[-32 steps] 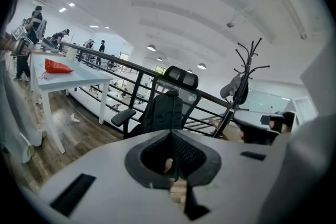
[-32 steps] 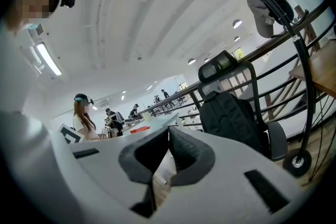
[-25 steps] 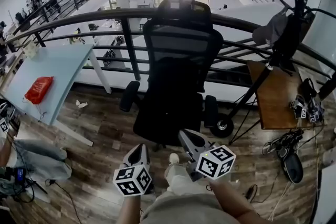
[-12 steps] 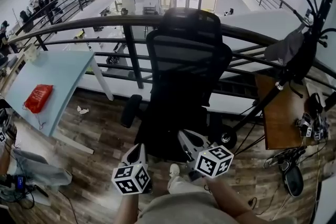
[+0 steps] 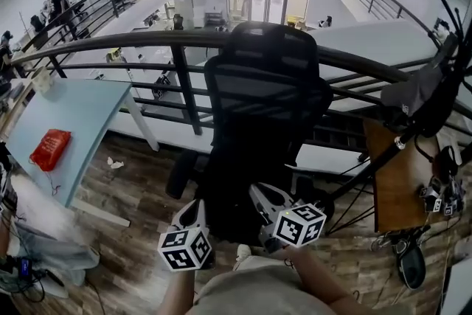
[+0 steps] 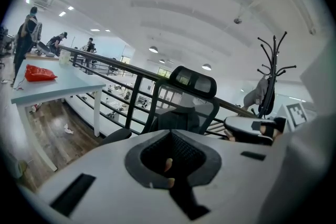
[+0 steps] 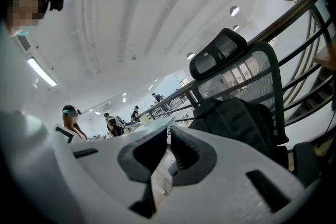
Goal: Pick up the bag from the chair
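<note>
Both grippers are out in front of me, low, just short of the chair [image 5: 265, 85]. The left gripper [image 6: 170, 132] is closed up, tips meeting, nothing in it. Same story for the right gripper [image 7: 169, 129]: jaws together and empty.

The bag [image 7: 236, 123] is dark and sits on the seat, leaning back against the mesh backrest, between the two armrests. It blends into the black chair from up top, but it's way easier to spot from the right gripper view. Can't tell if it's zipped or what's inside.

Room-wise, there's a black railing [image 5: 110, 44] running right behind the chair, with a drop to a lower level past it. Left of the chair is a pale blue table [image 5: 74, 111], and its near corner leaves an open strip of wood floor [image 5: 140, 188] between it and the chair. On the right it's tighter: a wooden side table [image 5: 398, 173] sits near the chair, with a coat rack [image 5: 442, 85] leaning over it.

The only other container is a red pouch [image 5: 50, 149] lying flat on the table near its left edge, contents not visible.
</note>
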The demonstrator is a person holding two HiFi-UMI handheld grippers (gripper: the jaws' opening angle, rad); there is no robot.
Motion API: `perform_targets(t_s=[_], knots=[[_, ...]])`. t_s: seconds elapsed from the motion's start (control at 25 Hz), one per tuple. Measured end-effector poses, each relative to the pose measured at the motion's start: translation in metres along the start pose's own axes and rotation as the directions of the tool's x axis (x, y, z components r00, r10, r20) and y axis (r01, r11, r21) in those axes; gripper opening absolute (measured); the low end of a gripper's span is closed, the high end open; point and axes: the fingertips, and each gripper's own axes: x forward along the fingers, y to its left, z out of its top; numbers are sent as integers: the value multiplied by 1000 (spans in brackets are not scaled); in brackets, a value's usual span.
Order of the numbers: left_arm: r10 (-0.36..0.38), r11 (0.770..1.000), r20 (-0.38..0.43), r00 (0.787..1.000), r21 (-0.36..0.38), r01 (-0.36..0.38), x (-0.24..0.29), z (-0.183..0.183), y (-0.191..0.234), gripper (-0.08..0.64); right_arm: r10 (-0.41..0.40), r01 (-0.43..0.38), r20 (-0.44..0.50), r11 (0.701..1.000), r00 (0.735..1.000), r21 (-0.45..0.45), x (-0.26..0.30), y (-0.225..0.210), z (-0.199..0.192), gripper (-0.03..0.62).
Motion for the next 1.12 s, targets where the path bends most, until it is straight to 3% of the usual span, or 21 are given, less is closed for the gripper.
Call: perform_targets(t_s=[0.16,0.24,0.28,0.88,1.12], knots=[[12,1000,5,1000,-18,-12,25,3,4,3,49,-49,-10,999,999,20,19,-17,2,11],[17,1000,5,1000,-22,-16,35,3,5,3,74,-73,-18,997,997,35,29,-26,1,133],[18,1000,5,1000,-24,-18,40,3,6,3,77,-77,-21,996,997,42,34,-31,0,157],[56,997,-30,998,-46,-57,68,-4,23,3,147,-142,-40,985,988,102,107,-88,-8,206],[31,999,-70,997,-12,-32,87,4,28,3,173,-171,-10,978,985,116,131,-102,5,216]])
